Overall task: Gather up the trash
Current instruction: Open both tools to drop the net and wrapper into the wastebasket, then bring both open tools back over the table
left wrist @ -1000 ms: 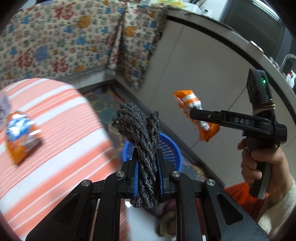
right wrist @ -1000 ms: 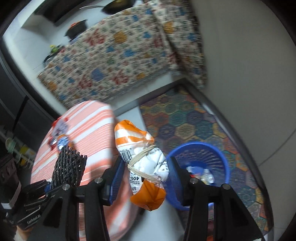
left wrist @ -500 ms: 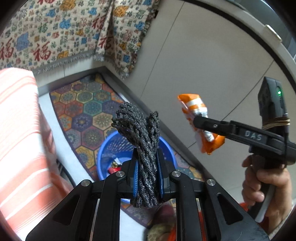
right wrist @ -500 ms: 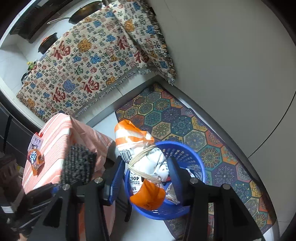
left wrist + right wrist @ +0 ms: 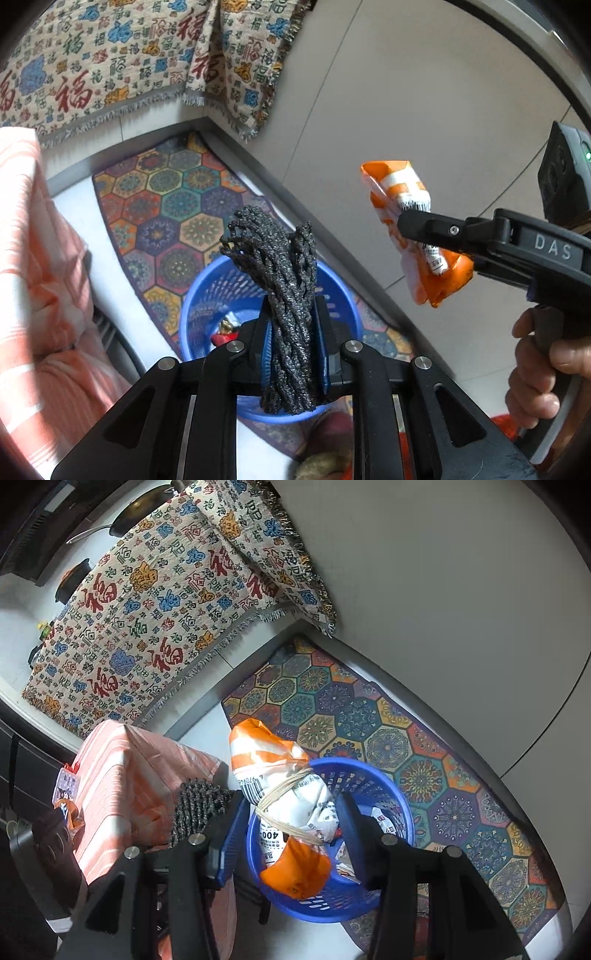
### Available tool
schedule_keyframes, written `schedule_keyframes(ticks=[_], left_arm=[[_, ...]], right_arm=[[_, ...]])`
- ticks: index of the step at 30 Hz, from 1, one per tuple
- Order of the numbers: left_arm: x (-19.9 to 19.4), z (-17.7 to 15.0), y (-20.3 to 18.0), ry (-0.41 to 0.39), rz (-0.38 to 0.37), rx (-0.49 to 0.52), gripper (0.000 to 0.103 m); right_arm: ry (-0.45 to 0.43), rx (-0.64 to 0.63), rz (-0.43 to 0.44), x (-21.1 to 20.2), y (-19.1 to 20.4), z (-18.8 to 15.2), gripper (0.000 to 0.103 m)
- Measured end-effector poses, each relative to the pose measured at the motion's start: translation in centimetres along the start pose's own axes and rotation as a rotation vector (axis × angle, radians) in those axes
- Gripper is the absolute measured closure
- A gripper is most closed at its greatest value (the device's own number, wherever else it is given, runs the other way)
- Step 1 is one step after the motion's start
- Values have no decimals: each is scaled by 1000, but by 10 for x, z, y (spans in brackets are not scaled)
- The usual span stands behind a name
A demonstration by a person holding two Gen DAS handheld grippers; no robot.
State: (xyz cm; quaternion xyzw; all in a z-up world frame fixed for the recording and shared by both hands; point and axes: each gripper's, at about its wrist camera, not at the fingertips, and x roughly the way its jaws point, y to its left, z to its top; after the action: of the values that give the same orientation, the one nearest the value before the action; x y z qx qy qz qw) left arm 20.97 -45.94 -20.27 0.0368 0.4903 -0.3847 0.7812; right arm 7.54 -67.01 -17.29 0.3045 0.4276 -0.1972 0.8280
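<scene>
We are clamping a dark rope bundle point(image 5: 280, 295) in the left hand-held gripper point(image 5: 293, 347) at lower centre; the right hand-held gripper point(image 5: 291, 827) is pinching an orange-white wrapper point(image 5: 288, 805) above the blue basket point(image 5: 391, 897).

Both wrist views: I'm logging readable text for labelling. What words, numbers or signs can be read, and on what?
"DAS": on the right gripper arm.
"400", partly cut off: on the orange-and-white wrapper.
"福", repeated in red: on the patterned cloth.
Barcode digits and small print on the wrapper: too small to read.
</scene>
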Motion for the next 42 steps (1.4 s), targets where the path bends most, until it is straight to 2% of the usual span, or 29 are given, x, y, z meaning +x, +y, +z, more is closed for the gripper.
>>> schedule_keyframes(ticks=[3,4,5,6,7,8,10,16,20,25,28,31,34,36,39,42], left_arm=[[7,1,1,-5,-9,3,79],[9,2,1,-4,-15,4,73],[11,3,1,-4,-17,7,61],[12,3,0,-8,-15,12,54],[13,3,0,-15,-13,15,41],[13,3,0,-22,-11,18,34],[12,4,1,-32,-7,18,28],[5,7,3,-52,19,12,20],[-6,9,4,-68,26,-5,20],[-50,8,5,-121,22,-25,19],[-92,-4,13,-149,48,-30,13],[-134,-24,35,-166,103,-45,9],[-170,-46,69,-157,185,-65,9],[-193,-63,99,-153,275,-74,9],[-215,-86,149,-141,412,-117,8],[-235,-107,203,-139,522,-190,8]], right_arm=[[-2,5,-2,3,0,2,52],[-6,8,-7,4,0,3,52],[-10,11,-10,4,0,4,51],[-11,17,-15,5,-1,5,51],[-8,21,-16,7,-2,5,50],[-3,29,-11,8,-3,5,47],[0,38,-4,9,-4,5,46],[-29,29,-24,2,-2,6,45],[-74,-1,-54,-7,3,8,45],[-139,-52,-80,-20,14,10,45],[-176,-102,-103,-26,27,9,45],[-189,-180,-139,-28,47,1,33],[-195,-283,-138,-30,74,-17,33],[-190,-363,-121,-29,96,-34,33],[-192,-496,-79,-32,140,-67,33],[-166,-611,-2,-36,197,-105,33]])
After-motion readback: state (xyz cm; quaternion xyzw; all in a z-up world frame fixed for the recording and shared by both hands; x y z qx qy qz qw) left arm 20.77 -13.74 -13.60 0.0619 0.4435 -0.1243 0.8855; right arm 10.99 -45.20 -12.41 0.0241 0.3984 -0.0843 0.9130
